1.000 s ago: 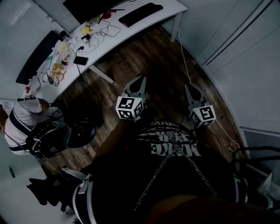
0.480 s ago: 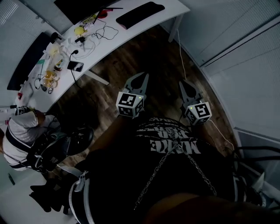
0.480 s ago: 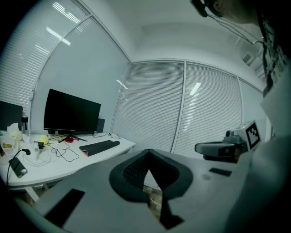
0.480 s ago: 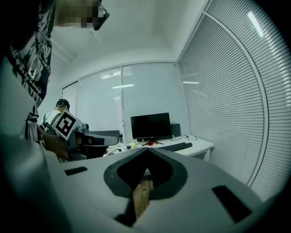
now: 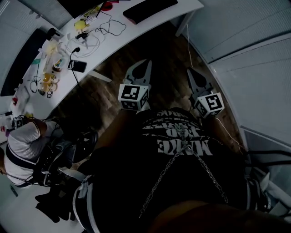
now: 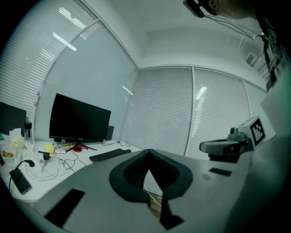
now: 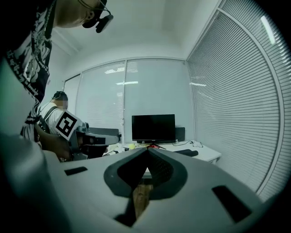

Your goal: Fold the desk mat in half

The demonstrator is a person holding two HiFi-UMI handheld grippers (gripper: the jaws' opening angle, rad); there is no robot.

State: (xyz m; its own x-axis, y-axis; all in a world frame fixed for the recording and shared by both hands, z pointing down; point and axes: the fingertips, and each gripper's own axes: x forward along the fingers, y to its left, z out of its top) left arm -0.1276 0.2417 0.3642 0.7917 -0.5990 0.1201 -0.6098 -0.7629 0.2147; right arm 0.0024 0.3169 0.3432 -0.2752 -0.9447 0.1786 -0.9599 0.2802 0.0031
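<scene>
- As the person stands on the wood floor, both grippers point toward the white desk.
- Left gripper: jaws shut tight, nothing in them.
- Right gripper: shut and empty too.
- A long flat black thing lies on the desk near the monitor; I cannot tell if it is the desk mat.

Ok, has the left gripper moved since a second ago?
Yes. The left gripper has moved forward, towards the white desk: the strip of wood floor between its tip and the desk edge is narrower than a second ago.

The white desk runs past the top edge.
</scene>
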